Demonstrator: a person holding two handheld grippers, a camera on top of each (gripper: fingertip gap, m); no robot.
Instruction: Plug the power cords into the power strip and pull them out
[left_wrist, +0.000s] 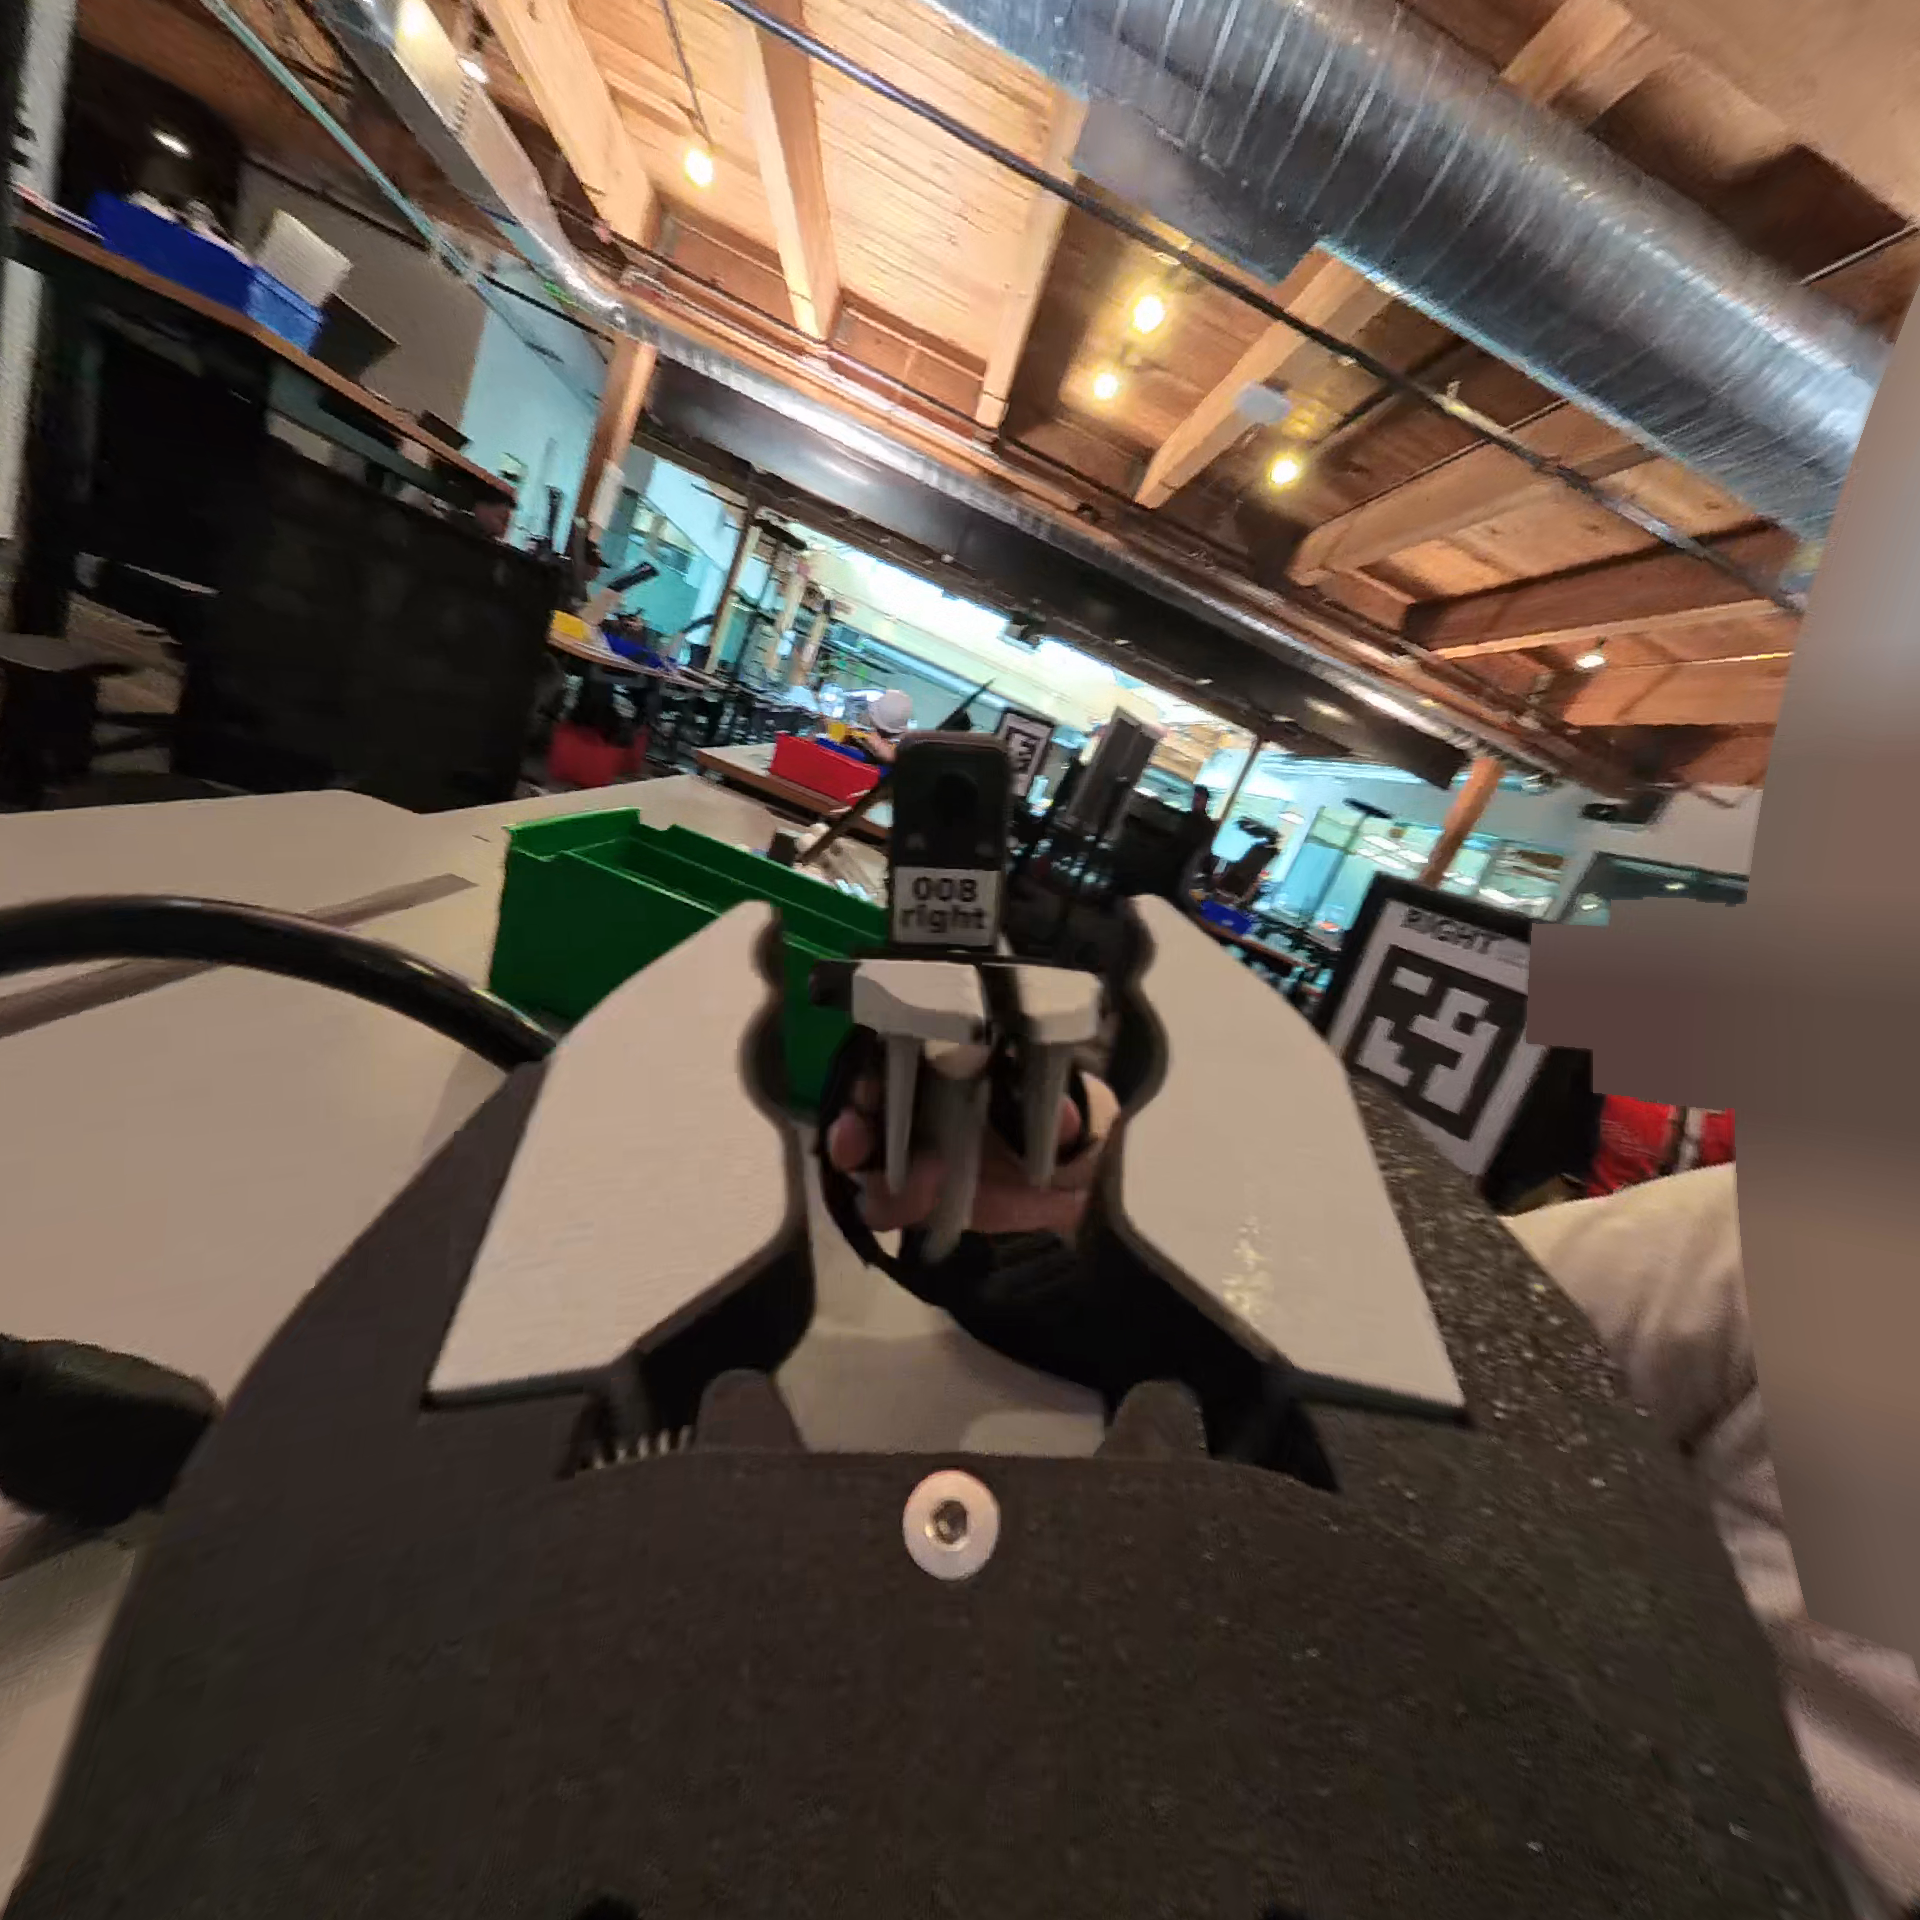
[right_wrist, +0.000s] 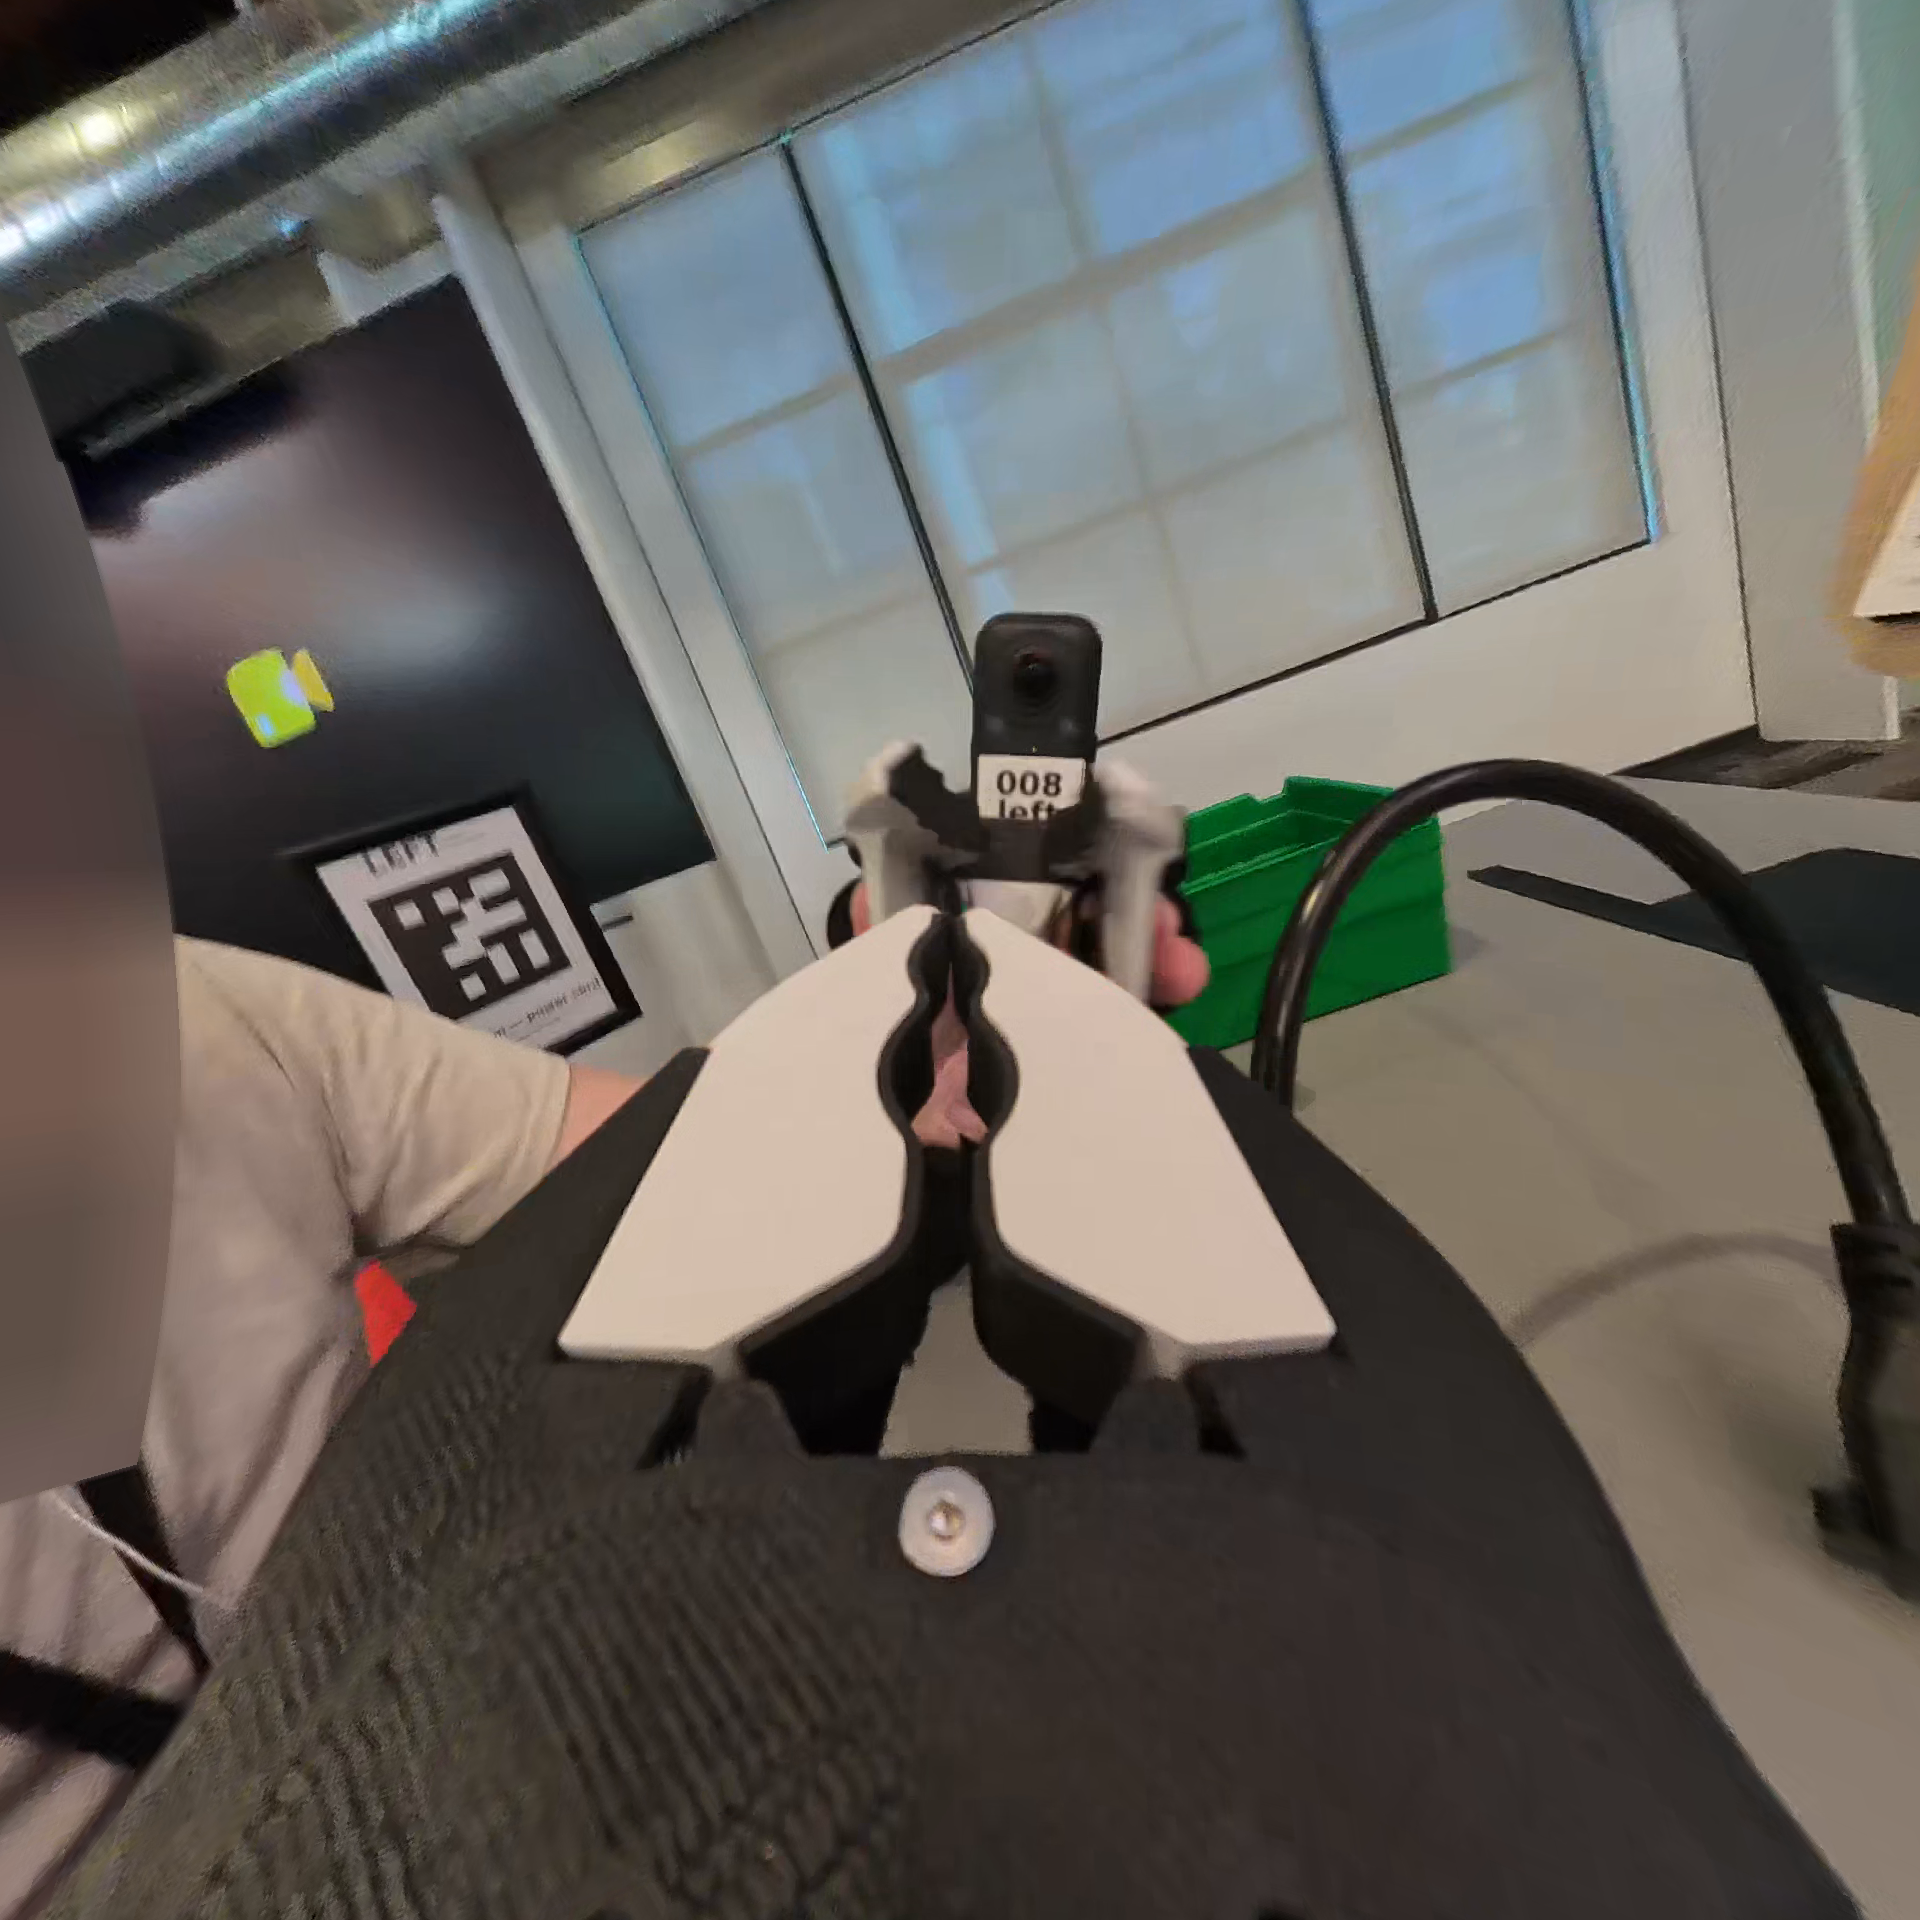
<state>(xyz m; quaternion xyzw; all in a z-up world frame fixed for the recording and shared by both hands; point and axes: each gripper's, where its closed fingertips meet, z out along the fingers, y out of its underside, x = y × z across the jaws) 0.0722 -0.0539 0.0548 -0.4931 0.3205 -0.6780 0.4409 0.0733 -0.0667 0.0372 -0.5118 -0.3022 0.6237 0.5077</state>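
Note:
Both grippers are held up above the grey table (right_wrist: 1538, 1143) and point at each other. My left gripper (left_wrist: 951, 914) is open and empty, its white fingers (left_wrist: 644, 1132) well apart. The right gripper (left_wrist: 971, 997) shows through the gap. My right gripper (right_wrist: 951, 920) is shut with its tips touching and holds nothing. The left gripper (right_wrist: 1013, 852) shows just beyond it. A black power cord (right_wrist: 1662, 831) arcs over the table at the right and ends in a black plug (right_wrist: 1881, 1382). The cord also shows in the left wrist view (left_wrist: 260, 935). No power strip is in view.
A green bin (left_wrist: 623, 914) stands on the table behind the grippers; it also shows in the right wrist view (right_wrist: 1320, 904). Framed black-and-white marker boards (left_wrist: 1434, 1029) (right_wrist: 478, 925) stand near the person in a beige shirt (right_wrist: 312, 1122). A flat black strip (right_wrist: 1818, 914) lies farther back.

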